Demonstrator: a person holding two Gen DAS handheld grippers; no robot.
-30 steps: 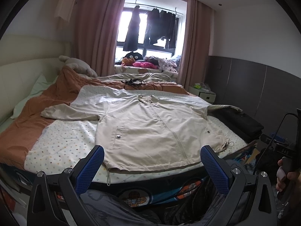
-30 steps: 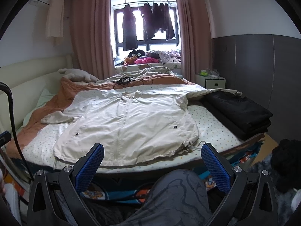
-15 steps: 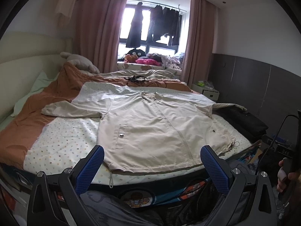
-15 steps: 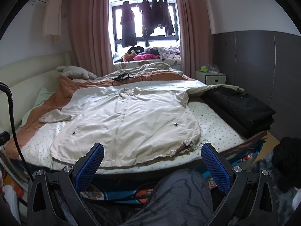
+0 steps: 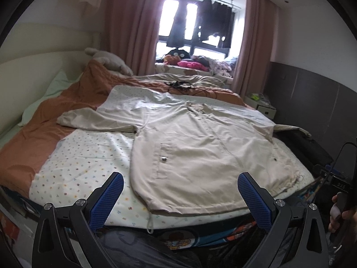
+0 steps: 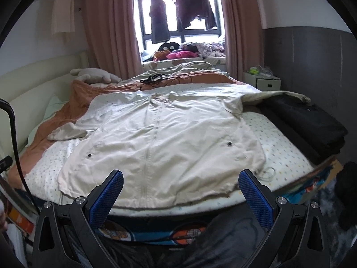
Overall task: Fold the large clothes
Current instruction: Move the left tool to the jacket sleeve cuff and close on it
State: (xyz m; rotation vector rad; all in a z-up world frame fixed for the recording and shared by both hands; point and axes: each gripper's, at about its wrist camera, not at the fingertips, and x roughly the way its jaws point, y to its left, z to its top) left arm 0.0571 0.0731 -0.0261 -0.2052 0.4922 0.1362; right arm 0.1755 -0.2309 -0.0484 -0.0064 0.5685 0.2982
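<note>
Both grippers hang at the near edge of the bed [image 5: 73, 156], jaws spread wide, nothing between them. Left gripper [image 5: 180, 184] faces the jacket [image 5: 200, 147] hem; right gripper [image 6: 180, 183] too. That cream jacket lies flat, front up, sleeves stretched left and right, the right sleeve draped over a black folded pile [image 6: 308, 120]. Far off, dark clothes [image 6: 180, 15] hang at the window.
</note>
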